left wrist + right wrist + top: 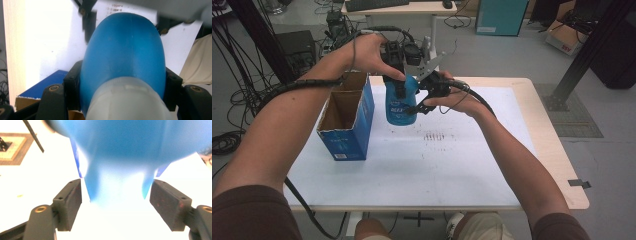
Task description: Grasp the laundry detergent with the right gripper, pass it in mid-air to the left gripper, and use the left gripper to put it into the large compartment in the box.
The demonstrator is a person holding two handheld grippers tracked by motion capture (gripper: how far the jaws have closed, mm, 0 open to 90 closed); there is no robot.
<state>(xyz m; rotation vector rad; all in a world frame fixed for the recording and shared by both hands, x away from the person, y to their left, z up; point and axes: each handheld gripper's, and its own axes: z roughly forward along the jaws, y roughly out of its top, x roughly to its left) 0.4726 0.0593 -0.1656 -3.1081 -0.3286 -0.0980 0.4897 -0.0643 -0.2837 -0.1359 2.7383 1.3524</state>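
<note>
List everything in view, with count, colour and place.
Bottle: one, blue with a pale cap end, held above the table beside the box.
Cardboard box: one, blue outside, brown inside, open-topped, on the table's left part.
Table: one, white top with a light wooden edge.
Keyboard: one, dark, on the far desk.
Cables: several, black, on the floor at left.
Left tool: one, black, shut on the bottle near its cap end.
Right tool: one, black, jaws apart either side of the bottle, not pressing.
Forearms: two, entering from below.
</note>
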